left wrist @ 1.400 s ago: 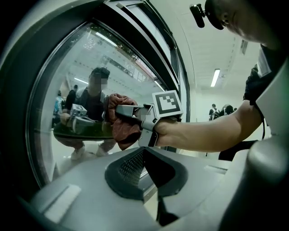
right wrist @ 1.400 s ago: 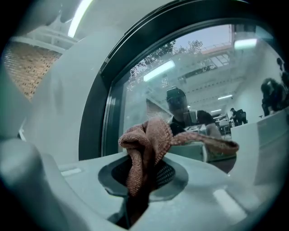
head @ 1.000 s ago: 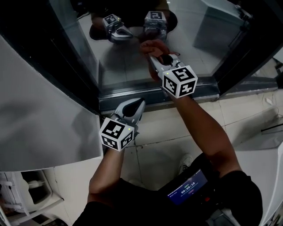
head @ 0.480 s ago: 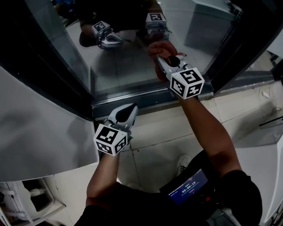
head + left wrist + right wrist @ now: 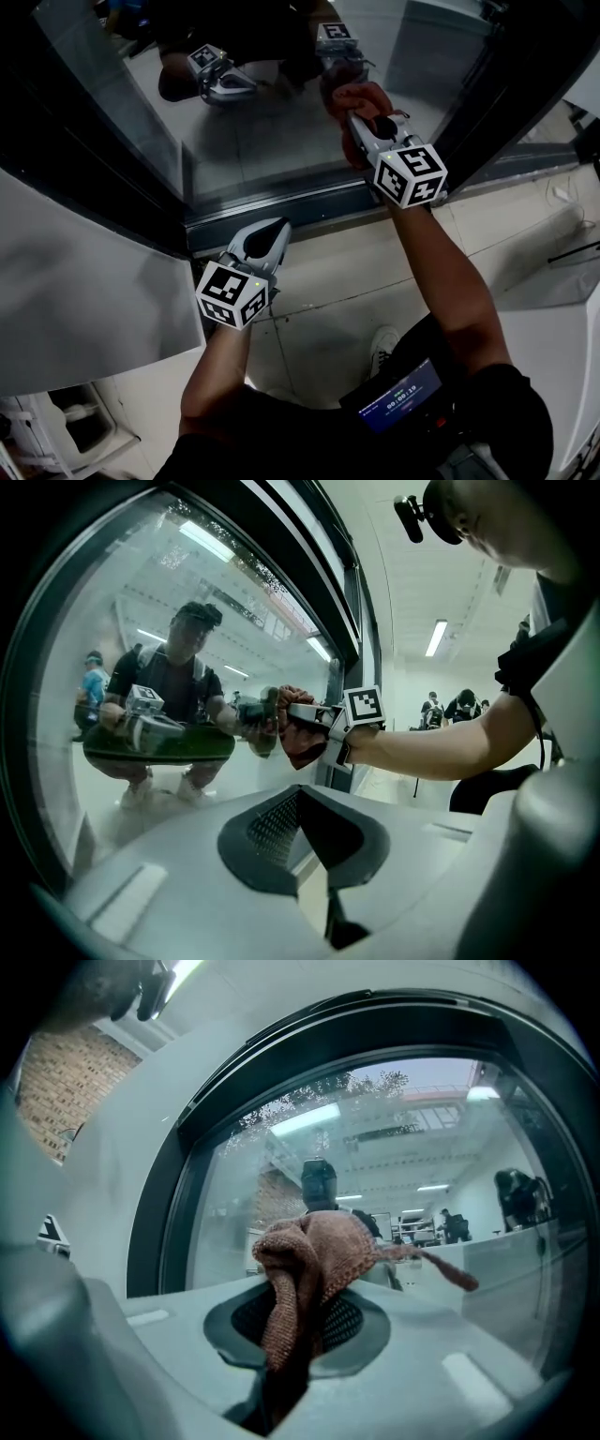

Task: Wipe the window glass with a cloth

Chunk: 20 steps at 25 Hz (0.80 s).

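Left gripper (image 5: 272, 234) is low, just short of the window's bottom frame (image 5: 281, 208), jaws pressed together on nothing. Up on the window glass (image 5: 253, 141), the reddish-brown cloth (image 5: 354, 97) is bunched against the pane, meeting its own reflection. Right gripper (image 5: 367, 122) has its jaws clamped on that cloth.

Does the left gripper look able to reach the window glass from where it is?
Probably yes. The left gripper sits low by the sill, shut and empty, with nothing between it and the window glass; the right gripper holds the cloth off to its right.
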Motion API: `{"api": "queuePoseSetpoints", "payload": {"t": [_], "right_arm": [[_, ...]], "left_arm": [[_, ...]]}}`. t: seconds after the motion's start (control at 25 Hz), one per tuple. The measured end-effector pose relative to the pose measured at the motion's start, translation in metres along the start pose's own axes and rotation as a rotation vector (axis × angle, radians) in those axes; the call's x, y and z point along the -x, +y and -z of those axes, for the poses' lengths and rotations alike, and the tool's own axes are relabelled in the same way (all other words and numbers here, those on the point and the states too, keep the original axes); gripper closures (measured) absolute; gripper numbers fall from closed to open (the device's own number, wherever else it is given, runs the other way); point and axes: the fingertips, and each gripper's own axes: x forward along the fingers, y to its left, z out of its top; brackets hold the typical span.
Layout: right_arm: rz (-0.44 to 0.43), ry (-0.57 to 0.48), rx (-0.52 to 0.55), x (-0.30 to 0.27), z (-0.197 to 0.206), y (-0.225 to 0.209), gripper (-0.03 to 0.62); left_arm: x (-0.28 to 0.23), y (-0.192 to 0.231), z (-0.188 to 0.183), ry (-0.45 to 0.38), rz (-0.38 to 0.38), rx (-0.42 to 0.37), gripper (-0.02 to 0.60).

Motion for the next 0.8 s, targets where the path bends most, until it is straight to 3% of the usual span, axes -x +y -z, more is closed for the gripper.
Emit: {"api": "queuePoseSetpoints", "payload": {"t": [0.44,0.8], "right_arm": [[0.078,0.011,-0.023,0.023,0.010,-0.046,0.551],[0.114,0.026,-0.014,0.033,0.011,-0.069,0.551]], "left_arm": [[-0.001,-0.003,0.013,0.034,0.008,-0.003,0.565],[-0.005,-0.001,0.009,0.014,0.006,0.002,0.565]]}}
